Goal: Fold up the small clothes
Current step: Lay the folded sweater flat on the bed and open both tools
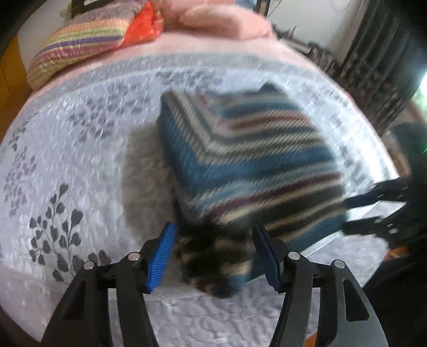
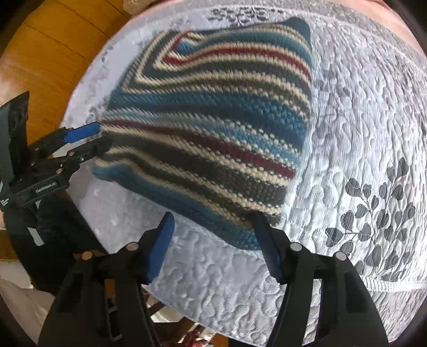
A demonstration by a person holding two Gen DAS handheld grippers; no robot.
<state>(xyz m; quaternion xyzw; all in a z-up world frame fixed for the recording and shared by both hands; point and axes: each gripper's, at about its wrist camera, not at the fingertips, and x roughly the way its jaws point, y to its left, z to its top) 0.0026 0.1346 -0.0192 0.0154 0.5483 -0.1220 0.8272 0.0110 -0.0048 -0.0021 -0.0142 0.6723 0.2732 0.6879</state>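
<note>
While no writing reads clearly, a striped knit point(image 1: 248, 165) lies folded on the bed point(image 1: 80, 160). Left tongs point(image 1: 213, 256) gape wide around its near corner; right tongs point(image 2: 213, 240) gape wide, empty, at its edge.

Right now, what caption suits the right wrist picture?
Open right gripper poised at folded striped knit garment on quilted bedspread.

Under me spreads a white quilted bedspread point(image 1: 93, 160) with a grey leaf print point(image 2: 373, 208). At 11 o'clock a striped pillow point(image 1: 80, 45) touches an orange cushion point(image 1: 144, 26); a pink blanket point(image 1: 218, 21) lies at 12. A wooden floor point(image 2: 45, 53) shows at 10 o'clock.
</note>
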